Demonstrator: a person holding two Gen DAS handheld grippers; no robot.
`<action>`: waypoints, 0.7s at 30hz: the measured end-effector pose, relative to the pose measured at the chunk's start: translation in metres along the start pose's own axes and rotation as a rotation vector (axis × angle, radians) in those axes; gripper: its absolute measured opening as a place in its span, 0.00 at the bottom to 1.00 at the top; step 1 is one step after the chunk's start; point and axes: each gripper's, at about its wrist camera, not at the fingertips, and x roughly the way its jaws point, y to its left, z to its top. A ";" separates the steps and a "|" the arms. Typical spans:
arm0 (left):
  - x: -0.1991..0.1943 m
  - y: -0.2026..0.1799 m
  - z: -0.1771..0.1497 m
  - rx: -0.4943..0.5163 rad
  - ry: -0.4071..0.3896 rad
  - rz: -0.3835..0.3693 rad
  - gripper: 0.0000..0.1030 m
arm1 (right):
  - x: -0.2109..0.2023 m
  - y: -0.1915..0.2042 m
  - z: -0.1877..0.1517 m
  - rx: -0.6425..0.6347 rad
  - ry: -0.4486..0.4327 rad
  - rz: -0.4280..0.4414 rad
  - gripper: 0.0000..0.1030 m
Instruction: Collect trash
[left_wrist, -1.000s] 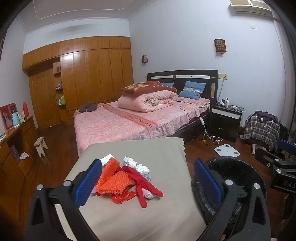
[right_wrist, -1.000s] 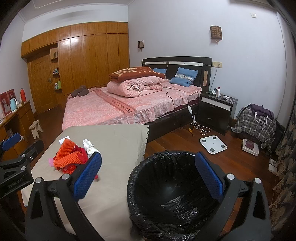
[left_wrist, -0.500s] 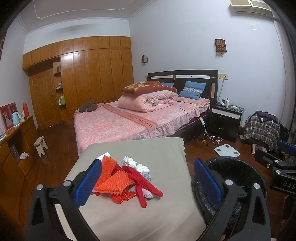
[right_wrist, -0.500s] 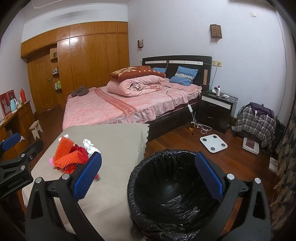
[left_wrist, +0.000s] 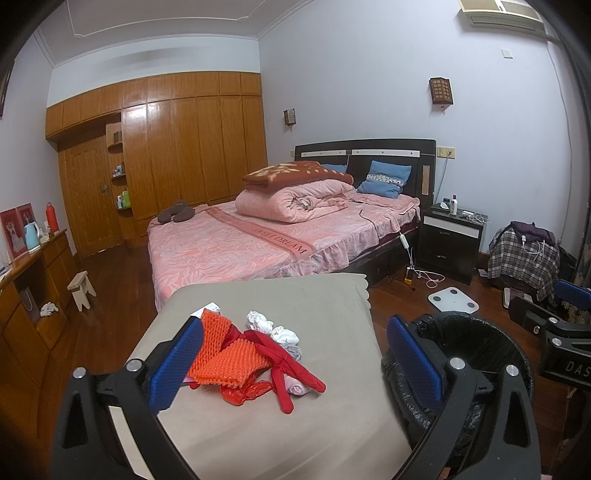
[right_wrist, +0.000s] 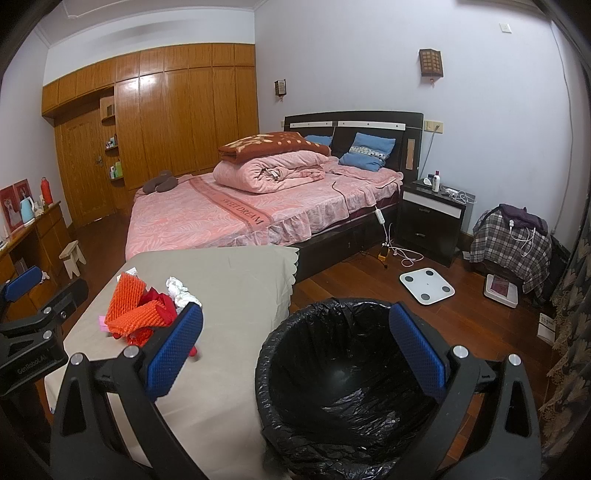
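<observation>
A heap of trash lies on the beige-covered table (left_wrist: 295, 424): orange foam netting (left_wrist: 225, 360), red plastic scraps (left_wrist: 291, 363) and crumpled white tissues (left_wrist: 271, 326). In the right wrist view the same orange netting (right_wrist: 129, 304) and tissues (right_wrist: 181, 291) lie left of centre. A bin lined with a black bag (right_wrist: 347, 387) stands on the floor right of the table, its inside showing only bag. My left gripper (left_wrist: 295, 363) hovers open just short of the heap. My right gripper (right_wrist: 295, 352) hangs open over the bin's near rim. Both hold nothing.
A pink bed (left_wrist: 273, 236) with folded quilts fills the middle of the room. A black nightstand (left_wrist: 448, 240), white scale (left_wrist: 452, 301) and cables lie on the wooden floor to the right. A wooden sideboard (left_wrist: 22, 295) and small stool (left_wrist: 81, 290) stand left.
Both views have hardly shifted. The left gripper has drifted slightly toward the heap, and the right gripper stays over the bin.
</observation>
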 end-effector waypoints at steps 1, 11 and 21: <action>0.000 0.000 0.000 0.000 -0.001 0.000 0.94 | 0.000 0.000 0.000 -0.001 0.000 0.001 0.95; 0.000 0.000 0.000 -0.001 0.000 0.000 0.94 | 0.002 0.001 -0.002 0.001 -0.001 0.002 0.95; 0.002 0.004 -0.001 -0.003 0.000 0.000 0.94 | 0.005 0.005 -0.006 0.001 -0.001 0.005 0.95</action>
